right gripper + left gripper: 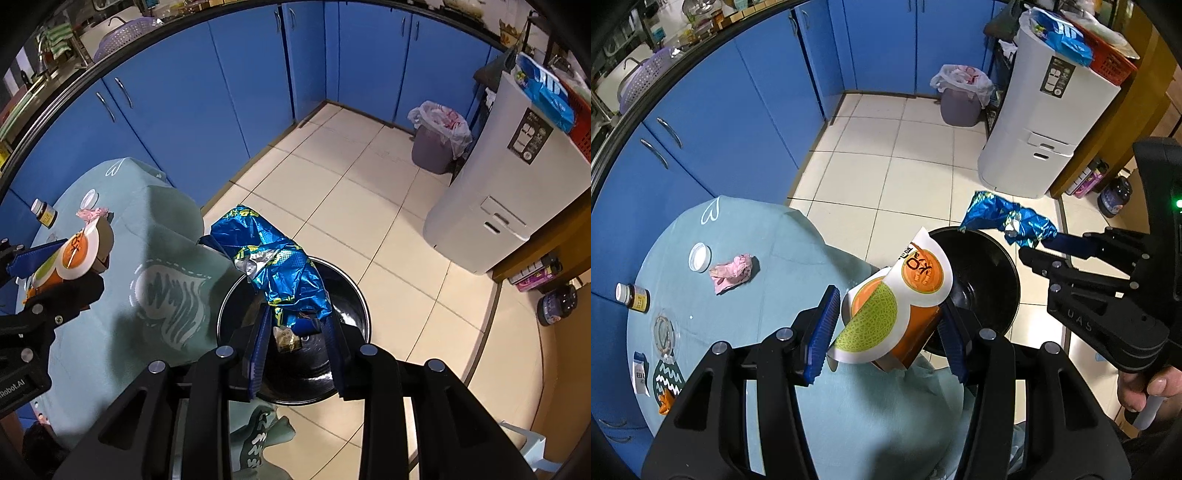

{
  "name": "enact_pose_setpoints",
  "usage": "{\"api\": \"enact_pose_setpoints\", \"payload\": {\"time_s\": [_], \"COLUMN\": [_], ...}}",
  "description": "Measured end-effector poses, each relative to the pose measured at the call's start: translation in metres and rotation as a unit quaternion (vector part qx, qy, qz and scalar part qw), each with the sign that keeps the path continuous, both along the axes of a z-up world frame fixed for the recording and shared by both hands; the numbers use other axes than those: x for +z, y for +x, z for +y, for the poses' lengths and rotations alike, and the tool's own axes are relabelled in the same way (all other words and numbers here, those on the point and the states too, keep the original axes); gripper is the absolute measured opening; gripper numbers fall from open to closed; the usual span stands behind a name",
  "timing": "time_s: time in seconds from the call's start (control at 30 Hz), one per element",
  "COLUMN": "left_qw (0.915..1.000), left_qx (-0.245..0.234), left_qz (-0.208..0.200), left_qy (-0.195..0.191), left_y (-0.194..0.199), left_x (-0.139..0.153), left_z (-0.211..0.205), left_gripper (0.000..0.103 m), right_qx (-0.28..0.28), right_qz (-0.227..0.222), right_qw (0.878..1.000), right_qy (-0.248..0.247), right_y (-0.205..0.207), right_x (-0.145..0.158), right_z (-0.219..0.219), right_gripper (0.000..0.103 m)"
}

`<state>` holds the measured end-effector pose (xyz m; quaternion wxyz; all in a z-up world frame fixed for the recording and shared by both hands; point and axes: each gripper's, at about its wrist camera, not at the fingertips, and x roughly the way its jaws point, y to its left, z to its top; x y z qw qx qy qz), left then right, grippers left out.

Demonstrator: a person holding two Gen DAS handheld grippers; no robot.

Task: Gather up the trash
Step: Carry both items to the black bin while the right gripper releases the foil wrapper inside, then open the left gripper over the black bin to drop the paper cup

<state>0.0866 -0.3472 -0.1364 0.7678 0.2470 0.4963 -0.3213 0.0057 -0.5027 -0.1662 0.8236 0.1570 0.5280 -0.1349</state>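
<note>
My left gripper (886, 325) is shut on an orange and green melon carton (890, 317), held above the table's edge beside the black bin (990, 280). My right gripper (295, 339) is shut on a crumpled blue foil wrapper (273, 266) and holds it over the black bin (236, 306). The wrapper (1004, 218) and right gripper (1049, 247) also show in the left wrist view. A small piece of trash (286, 338) lies in the bin. A pink crumpled tissue (733, 271), a white lid (700, 256) and a small bottle (633, 295) lie on the light blue tablecloth (757, 236).
Blue cabinets (738, 110) run behind the table. A purple bin with a white bag (960, 96) stands in the far corner. A white appliance (1041, 125) stands at the right. More wrappers (665, 362) lie at the table's left edge. The floor is tiled (886, 166).
</note>
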Motion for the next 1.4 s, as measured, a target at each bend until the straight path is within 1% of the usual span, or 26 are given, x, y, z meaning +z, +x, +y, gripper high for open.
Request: {"api": "enact_pose_setpoints", "payload": {"time_s": [0.03, 0.07, 0.1, 0.13, 0.17, 0.23, 0.27, 0.5, 0.57, 0.8, 1.0, 1.17, 1.23, 1.3, 1.33, 1.37, 1.4], "left_qw": [1.0000, 1.0000, 1.0000, 1.0000, 1.0000, 1.0000, 1.0000, 0.9999, 0.9999, 0.9999, 0.9997, 0.9990, 0.9986, 0.9985, 0.9982, 0.9979, 0.9976], "left_qx": [0.002, 0.004, 0.006, 0.007, 0.007, 0.008, 0.008, 0.011, 0.012, 0.009, -0.008, -0.028, -0.036, -0.035, -0.036, -0.039, -0.039], "left_qz": [0.001, 0.001, 0.002, 0.003, 0.003, 0.003, 0.004, 0.003, 0.004, 0.008, 0.013, 0.006, 0.003, -0.006, -0.007, -0.005, -0.005], "left_qy": [0.000, 0.001, 0.001, 0.002, 0.002, 0.002, 0.002, -0.003, -0.003, -0.004, -0.018, -0.034, -0.039, -0.042, -0.047, -0.052, -0.056], "left_y": [0.001, 0.001, 0.002, 0.002, 0.003, 0.003, 0.003, 0.003, 0.003, 0.001, -0.004, -0.012, -0.016, -0.018, -0.019, -0.019, -0.019], "left_x": [0.000, 0.000, -0.001, -0.001, -0.002, -0.002, -0.002, 0.000, 0.000, 0.000, 0.006, 0.016, 0.019, 0.022, 0.024, 0.025, 0.026], "left_z": [0.000, 0.000, 0.000, 0.000, 0.000, 0.000, 0.000, 0.001, 0.001, -0.001, -0.012, -0.024, -0.030, -0.033, -0.033, -0.033, -0.034], "left_gripper": [0.053, 0.053, 0.053, 0.053, 0.053, 0.053, 0.053, 0.053, 0.053, 0.053, 0.054, 0.055, 0.061, 0.078, 0.081, 0.087, 0.091], "right_qx": [-0.003, -0.009, -0.014, -0.016, -0.017, -0.017, -0.019, -0.034, -0.034, -0.037, -0.055, -0.072, -0.077, -0.084, -0.087, -0.089, -0.090], "right_qz": [0.001, 0.001, -0.007, -0.016, -0.022, -0.026, -0.024, -0.008, -0.007, -0.006, -0.003, -0.001, -0.001, -0.001, -0.001, -0.001, -0.001], "right_qw": [1.000, 1.000, 0.999, 0.998, 0.998, 0.997, 0.997, 0.997, 0.997, 0.997, 0.995, 0.993, 0.993, 0.992, 0.992, 0.992, 0.992], "right_qy": [-0.006, -0.020, -0.041, -0.054, -0.065, -0.067, -0.069, -0.071, -0.063, -0.071, -0.086, -0.091, -0.092, -0.090, -0.089, -0.088, -0.088], "right_y": [0.000, 0.000, -0.002, -0.003, -0.004, -0.004, -0.004, -0.004, -0.004, -0.006, -0.014, -0.022, -0.025, -0.027, -0.028, -0.030, -0.030], "right_x": [0.000, 0.002, 0.005, 0.008, 0.012, 0.014, 0.014, 0.010, 0.008, 0.009, 0.012, 0.012, 0.012, 0.012, 0.012, 0.012, 0.012], "right_z": [-0.001, -0.001, 0.000, 0.001, 0.002, 0.001, 0.000, -0.007, -0.007, -0.006, -0.017, -0.024, -0.028, -0.031, -0.033, -0.035, -0.036], "right_gripper": [0.043, 0.063, 0.071, 0.078, 0.080, 0.084, 0.085, 0.085, 0.085, 0.085, 0.085, 0.085, 0.085, 0.085, 0.085, 0.085, 0.085]}}
